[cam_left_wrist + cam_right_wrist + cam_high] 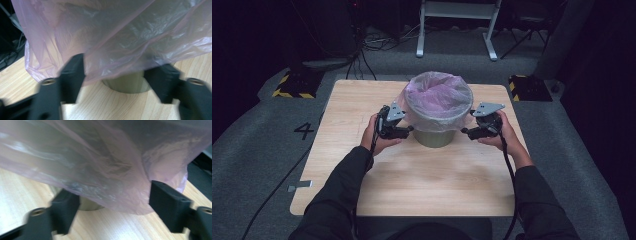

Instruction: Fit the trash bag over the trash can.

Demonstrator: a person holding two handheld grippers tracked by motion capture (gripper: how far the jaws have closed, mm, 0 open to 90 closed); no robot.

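Here your left gripper (408, 129) and right gripper (465, 131) (both spread wide) flank the olive-green bin (434, 136) lined with a translucent pink plastic bag (438, 97) on the pale wooden surface (422, 180).

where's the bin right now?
In the high view the bin, lined with a pink bag, stands on the table just beyond centre, between the left gripper and right gripper.
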